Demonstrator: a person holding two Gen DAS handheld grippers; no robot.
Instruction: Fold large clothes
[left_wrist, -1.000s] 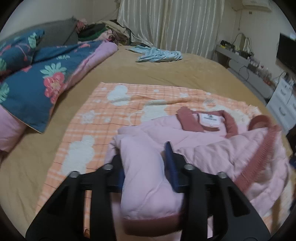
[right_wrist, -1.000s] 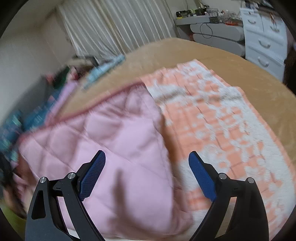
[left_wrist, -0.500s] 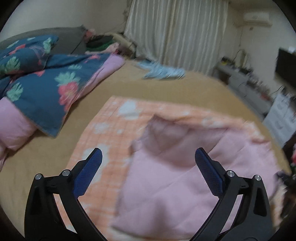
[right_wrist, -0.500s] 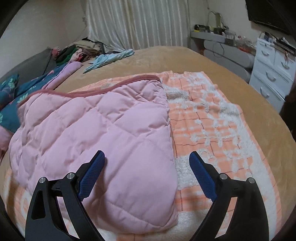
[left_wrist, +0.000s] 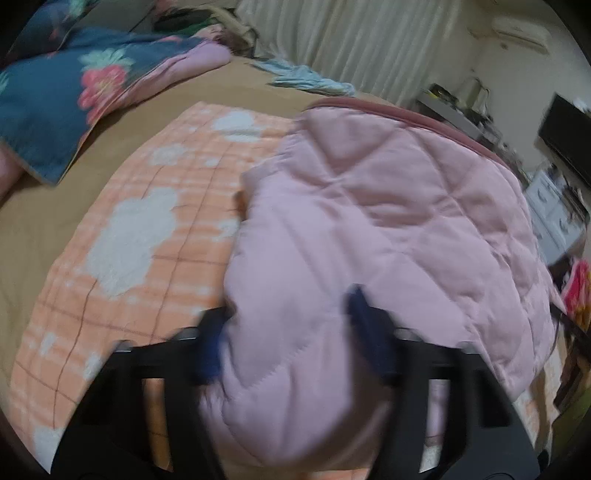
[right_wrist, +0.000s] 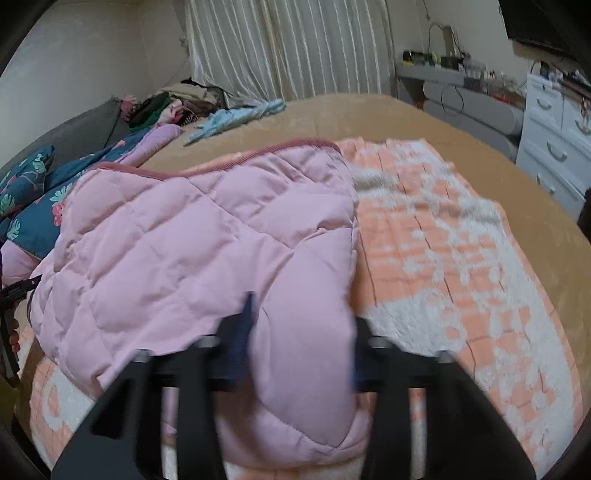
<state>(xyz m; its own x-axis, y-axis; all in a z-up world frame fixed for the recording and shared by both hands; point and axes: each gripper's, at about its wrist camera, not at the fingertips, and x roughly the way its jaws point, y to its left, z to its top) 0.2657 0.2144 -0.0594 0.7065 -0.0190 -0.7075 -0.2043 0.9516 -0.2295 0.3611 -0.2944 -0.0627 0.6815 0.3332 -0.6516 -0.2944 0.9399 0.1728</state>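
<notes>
A pink quilted jacket (left_wrist: 388, 206) lies folded, back side up, on an orange-and-white checked blanket (left_wrist: 147, 229) spread over the tan bed (left_wrist: 37, 236). My left gripper (left_wrist: 288, 314) is at the jacket's near left corner. Its jaws are closing, and the blue pads press a thick bunch of pink fabric between them. In the right wrist view the same jacket (right_wrist: 192, 236) covers the blanket's (right_wrist: 461, 258) left half. My right gripper (right_wrist: 301, 317) is at the near right corner, jaws closing, with the jacket's edge pinched between its pads.
A blue floral quilt (left_wrist: 55, 92) is heaped at the bed's far left. A light blue garment (right_wrist: 236, 118) lies near the curtains, beside a pile of clothes (right_wrist: 173, 103). White drawers (right_wrist: 554, 147) and a grey shelf unit (right_wrist: 472, 99) stand past the bed's right edge.
Half a second ago both grippers stood wide open over the folded jacket. Both have since dropped onto its near edge and narrowed on the fabric. Earlier, the left gripper let go of a sleeve.
</notes>
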